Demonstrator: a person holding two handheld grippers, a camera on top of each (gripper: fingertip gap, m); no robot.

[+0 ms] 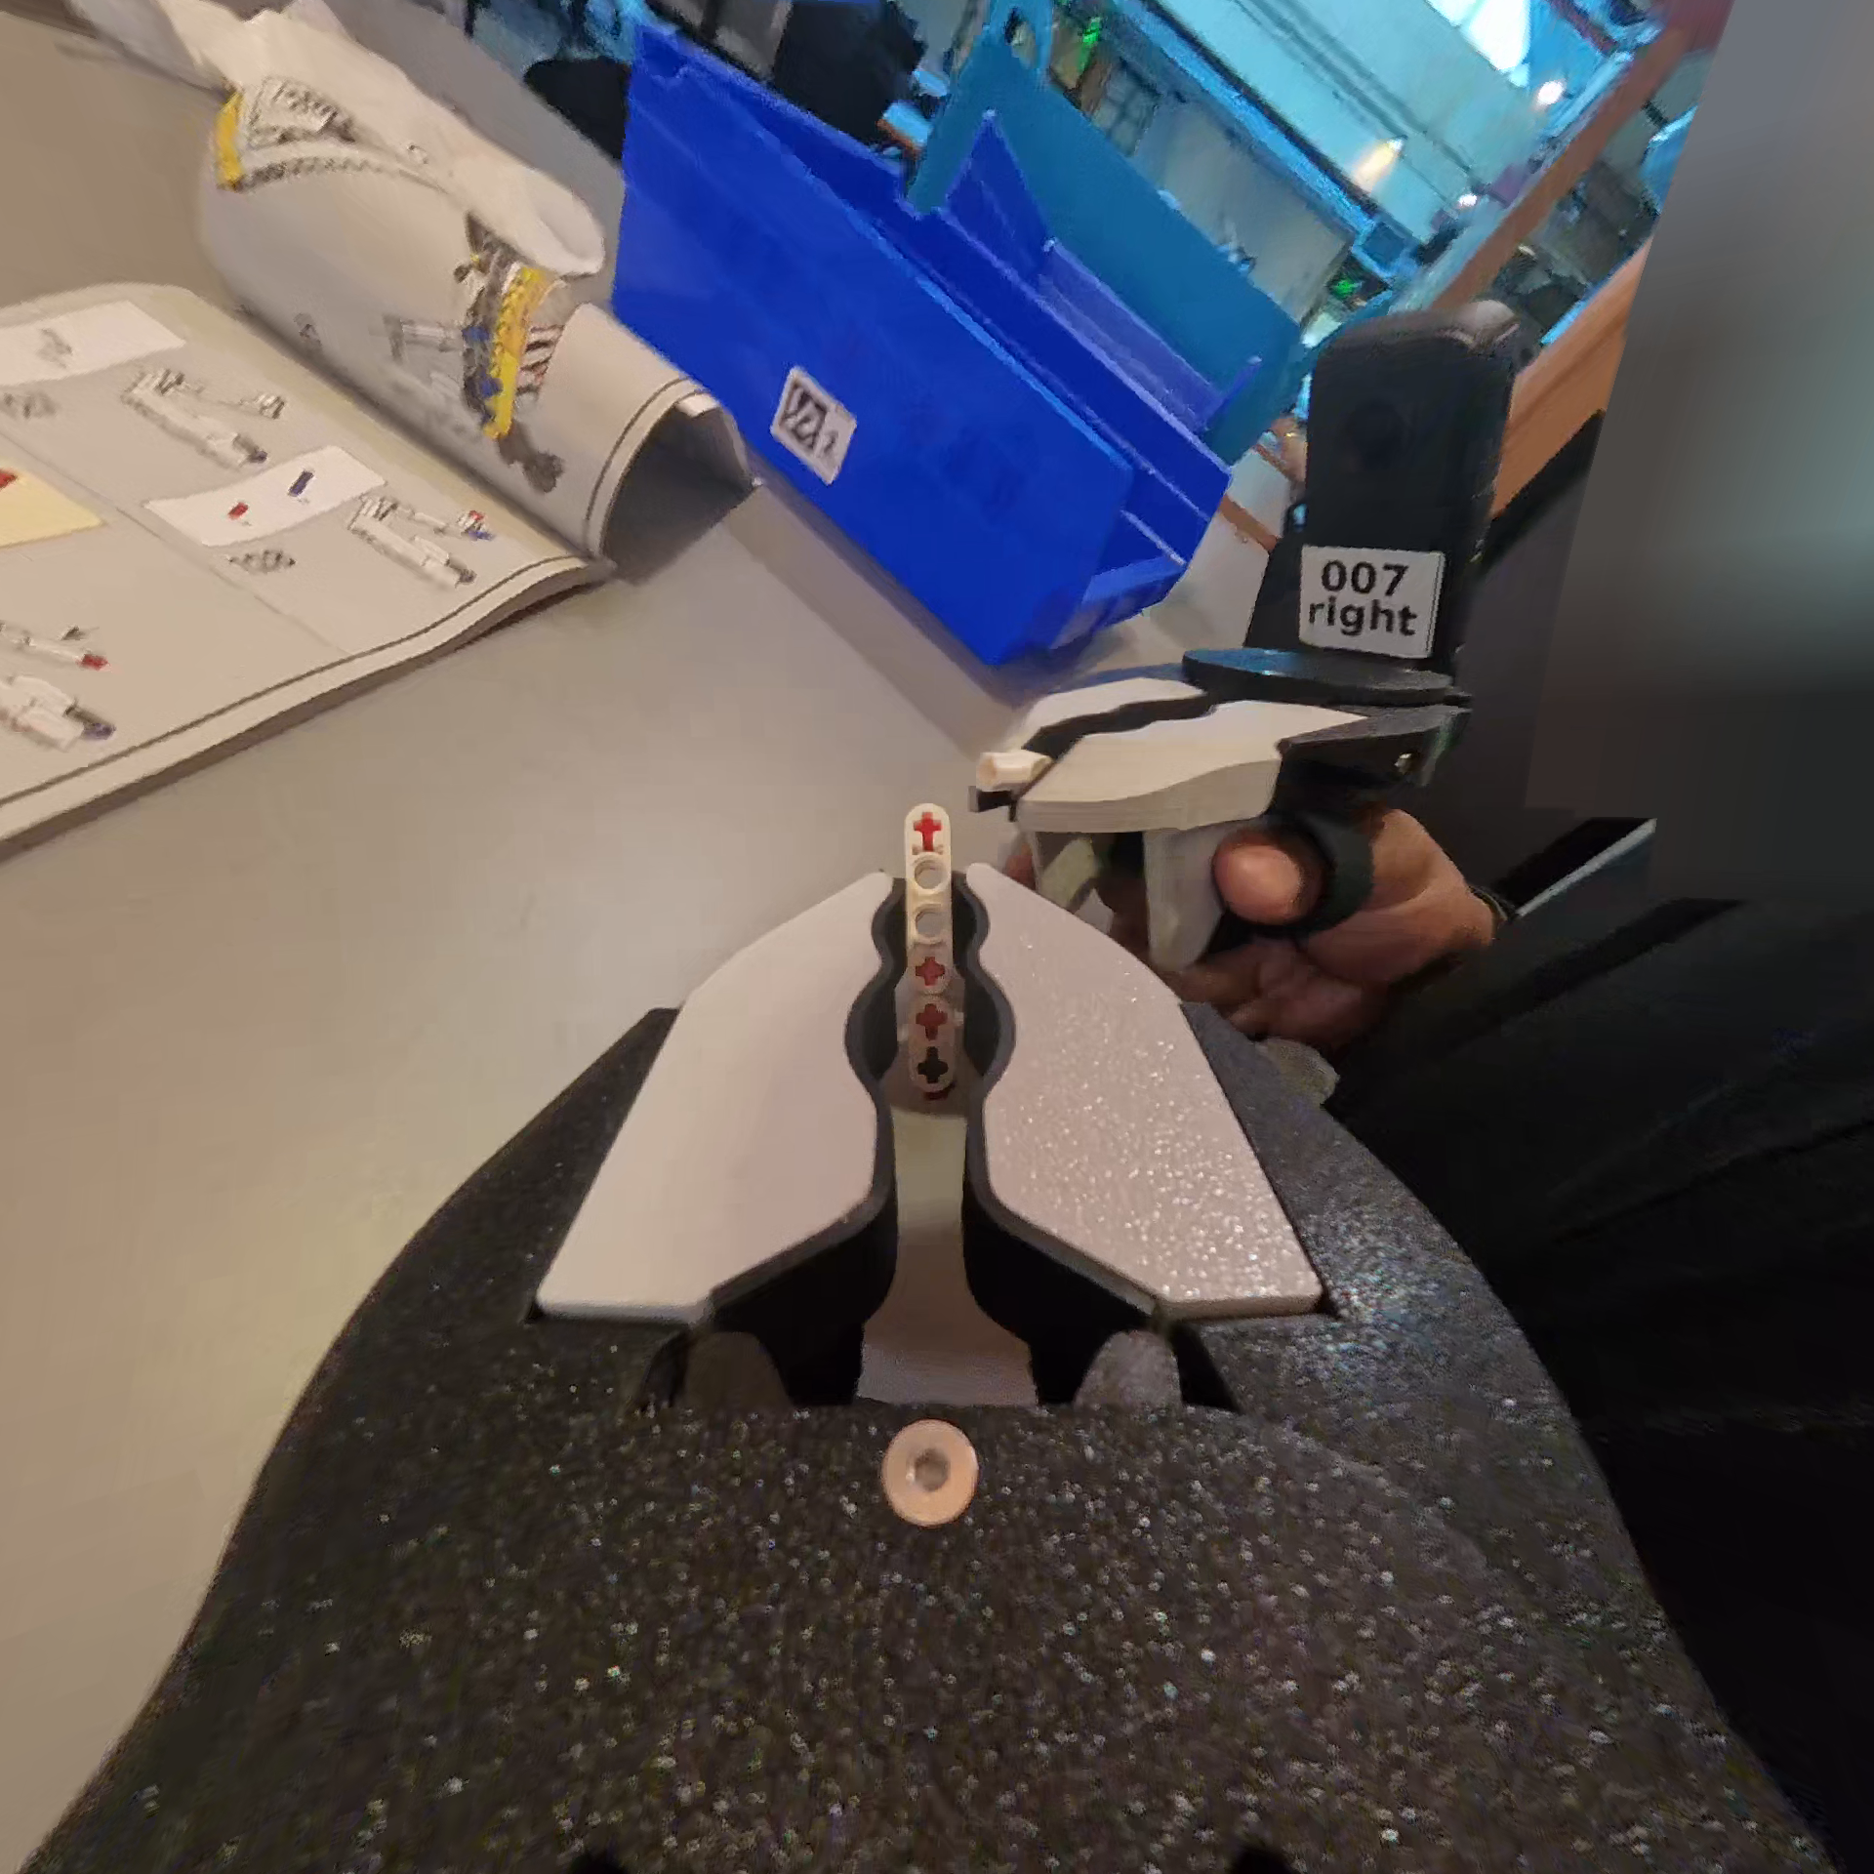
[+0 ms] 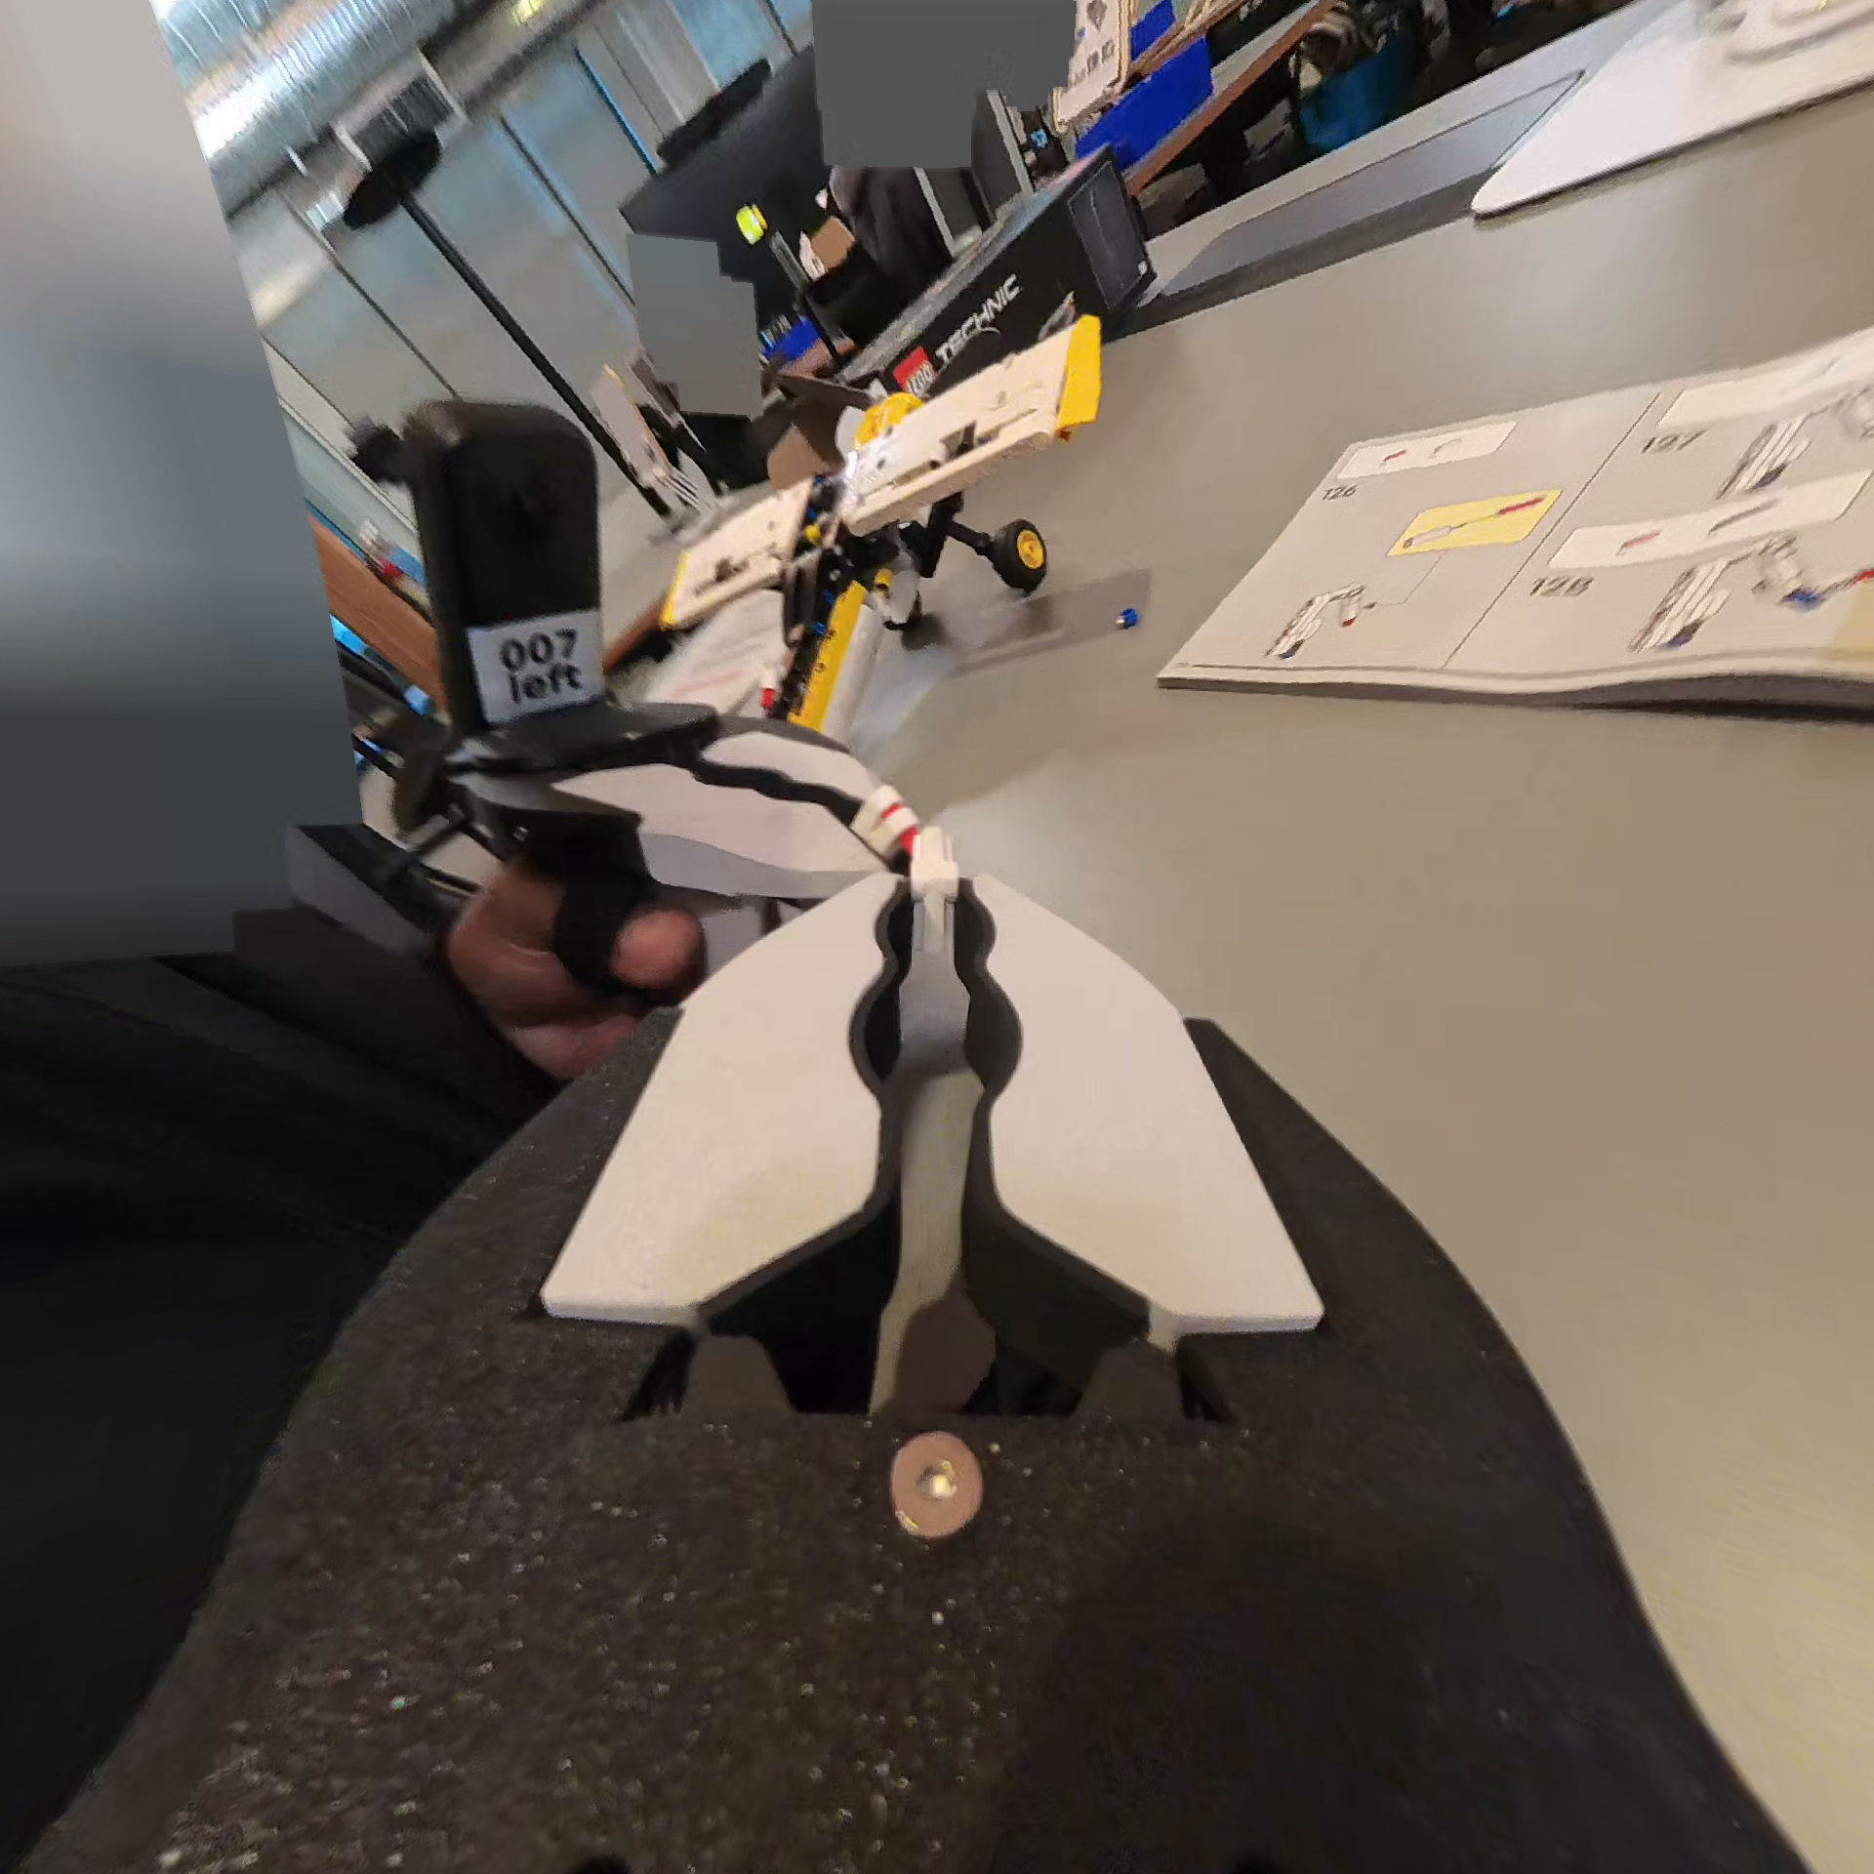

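1. The left gripper (image 1: 931,892) pinches a white perforated beam (image 1: 928,913) upright between its fingers; the beam's top end stands clear above the fingertips, with red cross pins in several holes and one black.
2. The right gripper (image 2: 933,892) is closed on a small white connector pin (image 2: 931,862), which pokes past its fingertips, close to the beam's tip.
3. Both hover above the grey tabletop (image 1: 507,862).
4. Farther off: an open instruction booklet (image 1: 254,527), a blue bin (image 1: 913,406), and a white-and-yellow model plane (image 2: 953,456).

Even, soft indoor light; bluish overexposed background, motion blur, fisheye stretch at edges, faint shadows on the table (image 1: 507,963).
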